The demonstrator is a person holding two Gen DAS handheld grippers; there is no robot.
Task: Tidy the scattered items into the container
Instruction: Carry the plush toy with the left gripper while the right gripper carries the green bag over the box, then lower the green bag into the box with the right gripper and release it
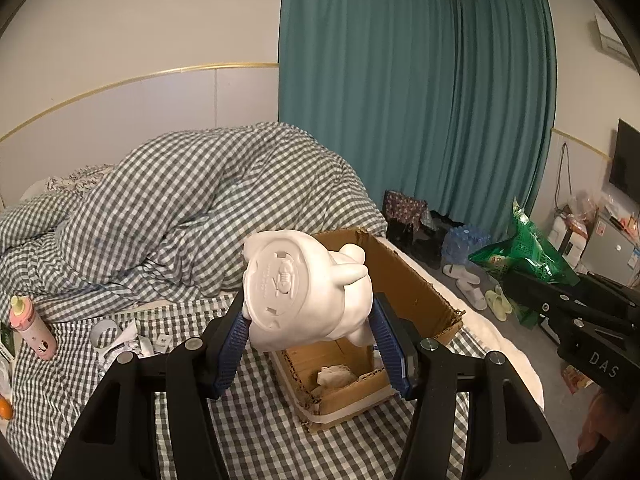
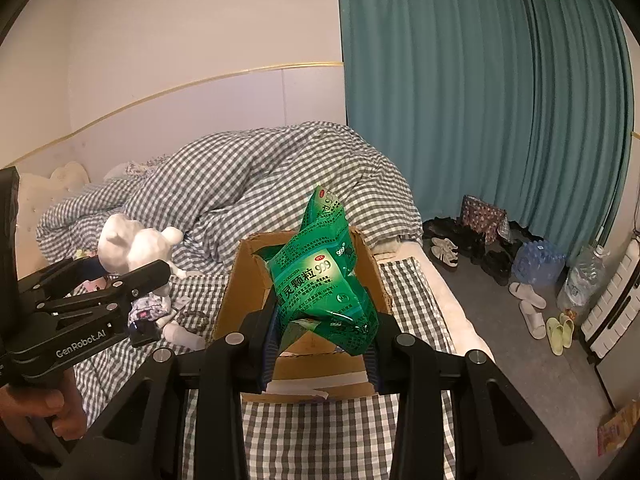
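Observation:
An open cardboard box (image 1: 404, 280) sits on the checked bed with crumpled paper (image 1: 334, 374) inside. My left gripper (image 1: 310, 316) is shut on a white animal figurine (image 1: 296, 292), held base-forward above the box's near left corner. In the right wrist view my right gripper (image 2: 326, 316) is shut on a crumpled green medicine bag (image 2: 320, 280), which hangs over the box (image 2: 240, 280). Each gripper shows in the other's view: the figurine (image 2: 132, 248) at the left, the green bag (image 1: 524, 252) at the right. A pink bottle (image 1: 34, 328) and paper scraps (image 1: 120, 340) lie on the sheet to the left.
A bunched checked duvet (image 1: 180, 208) fills the bed behind the box. A white sock (image 2: 180, 332) and floral cloth (image 2: 148, 308) lie left of the box. Shoes, slippers (image 2: 532, 312) and a pack of water bottles (image 2: 538, 260) are on the floor by the teal curtain (image 2: 460, 100).

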